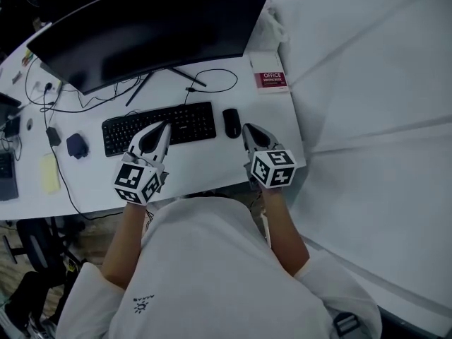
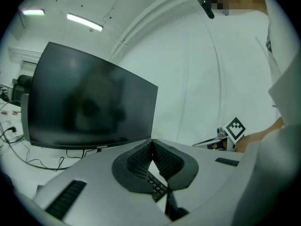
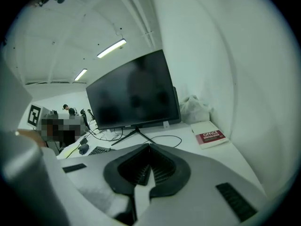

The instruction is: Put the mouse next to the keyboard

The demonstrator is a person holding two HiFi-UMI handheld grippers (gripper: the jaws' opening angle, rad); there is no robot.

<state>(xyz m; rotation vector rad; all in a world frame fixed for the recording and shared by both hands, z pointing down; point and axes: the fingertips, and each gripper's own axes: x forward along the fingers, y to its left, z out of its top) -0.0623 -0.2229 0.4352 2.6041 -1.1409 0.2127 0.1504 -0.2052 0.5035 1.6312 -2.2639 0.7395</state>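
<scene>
The black mouse (image 1: 232, 123) lies on the white bench (image 1: 212, 171), just beside the right end of the keyboard (image 1: 185, 124), with a narrow gap between them. The right gripper (image 1: 247, 128) is near the mouse's right side, its jaws pressed together on nothing. The left gripper (image 1: 164, 127) is over the keyboard's middle, its tips also together and empty. A dark monitor (image 1: 148, 27) stands on the far side, and a red book (image 1: 271, 80) lies far right.

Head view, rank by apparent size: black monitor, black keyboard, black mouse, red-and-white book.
1. black monitor, by far the largest
2. black keyboard
3. red-and-white book
4. black mouse, the smallest
</scene>
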